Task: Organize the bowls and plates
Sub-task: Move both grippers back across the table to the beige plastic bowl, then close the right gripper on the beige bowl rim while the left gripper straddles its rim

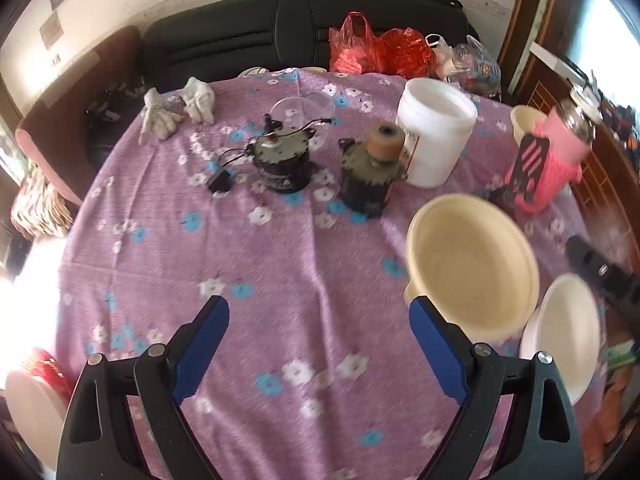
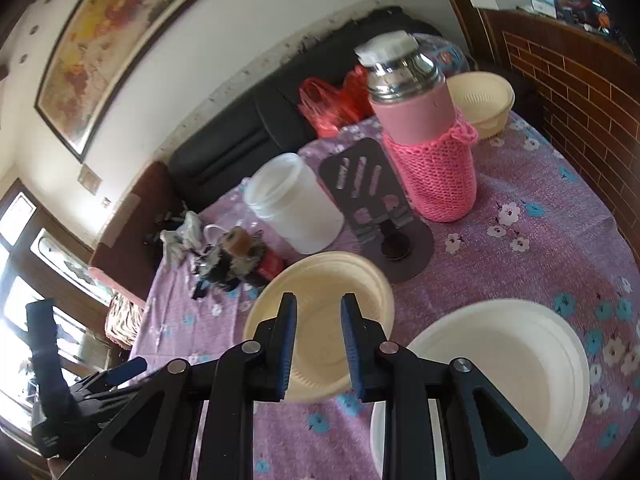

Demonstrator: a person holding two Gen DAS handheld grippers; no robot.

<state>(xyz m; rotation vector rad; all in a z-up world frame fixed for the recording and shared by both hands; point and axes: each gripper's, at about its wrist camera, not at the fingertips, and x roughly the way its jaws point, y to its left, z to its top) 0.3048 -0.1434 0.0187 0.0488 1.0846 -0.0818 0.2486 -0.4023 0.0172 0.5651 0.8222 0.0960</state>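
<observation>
A cream bowl [image 1: 472,264] [image 2: 320,316] stands on the purple flowered tablecloth [image 1: 280,264]. A white bowl [image 1: 568,332] [image 2: 504,368] stands just right of it. A second cream bowl [image 2: 482,98] [image 1: 525,118] sits at the far right behind the pink flask. My left gripper [image 1: 319,340] is open and empty, low over the cloth, its right finger just left of the cream bowl. My right gripper [image 2: 318,344] is part open and empty, its fingertips over the cream bowl's near rim. Contact cannot be told.
A pink knit-covered flask [image 2: 430,148], a black slotted spatula [image 2: 372,200], a white plastic jar [image 1: 434,136] [image 2: 296,204], two dark motor-like parts [image 1: 284,164], white gloves [image 1: 176,108] and red bags [image 1: 376,50] crowd the far side. A black sofa [image 1: 240,36] stands behind the table.
</observation>
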